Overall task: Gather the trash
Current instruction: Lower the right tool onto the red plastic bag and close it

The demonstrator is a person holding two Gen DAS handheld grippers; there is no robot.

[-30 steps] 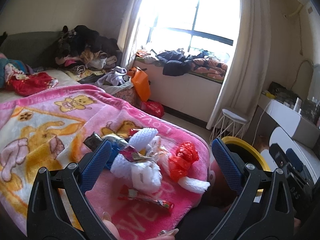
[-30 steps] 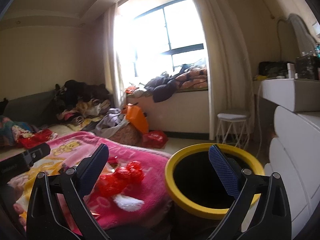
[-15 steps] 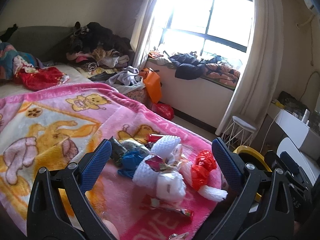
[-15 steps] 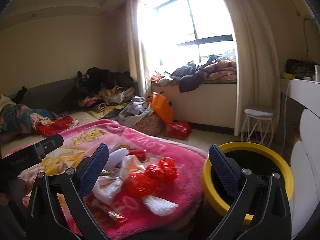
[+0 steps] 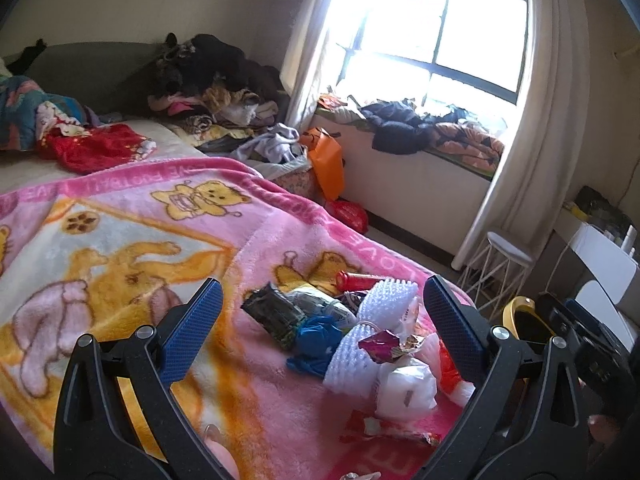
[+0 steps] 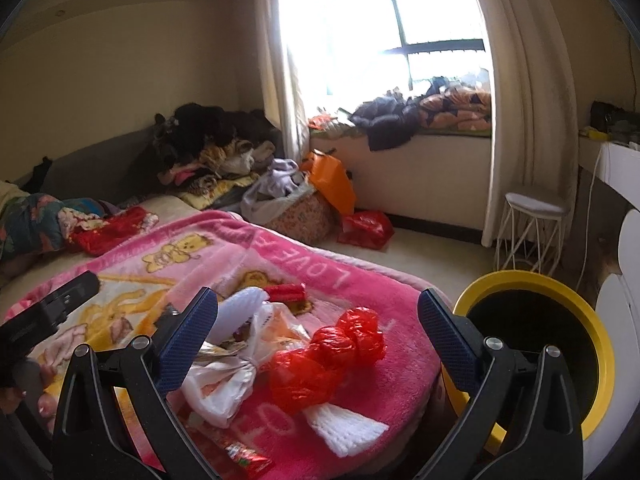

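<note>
We hold both tools over the corner of the bed, and by our reading the collecting has not yet begun: nothing is gripped and the pile lies whole. Our left gripper (image 5: 318, 328) has its ribbed blue pads spread wide and holds nothing; our right gripper (image 6: 318, 336) is likewise wide apart and bare. The trash sits in a loose heap on the fuzzy pink blanket (image 5: 120, 240), near its corner and close to the yellow-rimmed bin (image 6: 560, 280), which stands on the floor just beside the bed with its dark mouth open. In the heap we see a crumpled red plastic bag (image 6: 328, 360), glossy and knotted into lumps; a white foam net sleeve (image 5: 360, 344) with a ribbed, springy look; a thin white plastic bag (image 6: 228, 380); a wadded blue film (image 5: 316, 344); a dark flat snack packet (image 5: 276, 316); a shiny magenta foil wrapper (image 5: 380, 350); and a small red tube (image 5: 356, 280) at the far edge. We judge the next move calls for lowering the right tool over the red bag, the piece nearest the bin, and closing on a bunched lump, since such slick film may slip from a shallow pinch and the plush pile beneath may snag.
</note>
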